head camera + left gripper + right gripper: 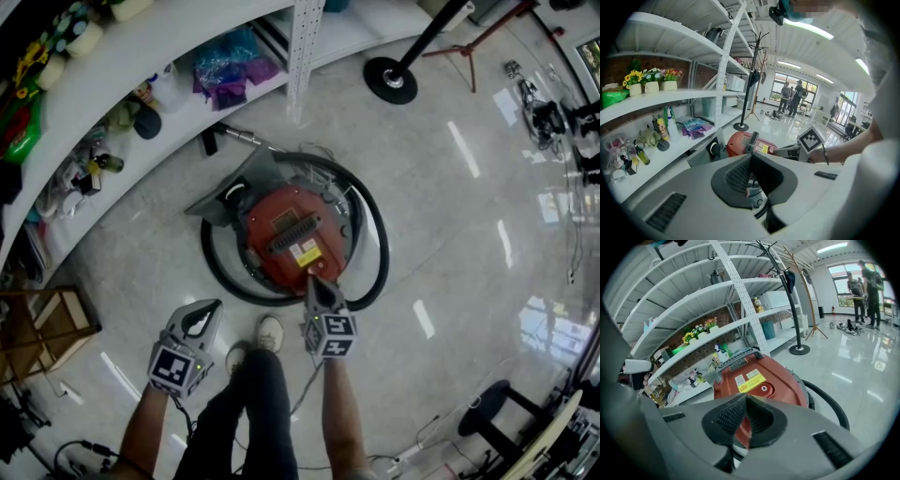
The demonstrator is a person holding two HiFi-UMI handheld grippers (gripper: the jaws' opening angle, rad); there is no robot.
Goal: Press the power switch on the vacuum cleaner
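Tongs on our left point(200, 317) hang clenched and empty above the floor point(450, 216), at seven o'clock from the red vacuum cleaner point(291, 230). Its black hose point(382, 251) loops around it. Our right tongs point(314, 281), also clenched on nothing, point toward twelve o'clock over the cleaner's six o'clock edge, just short of the round power switch point(764, 389).

Glossy pale floor point(450, 216), white shelving point(187, 42) (cluttered), coat stand point(391, 80), bright windows point(839, 277) beyond.
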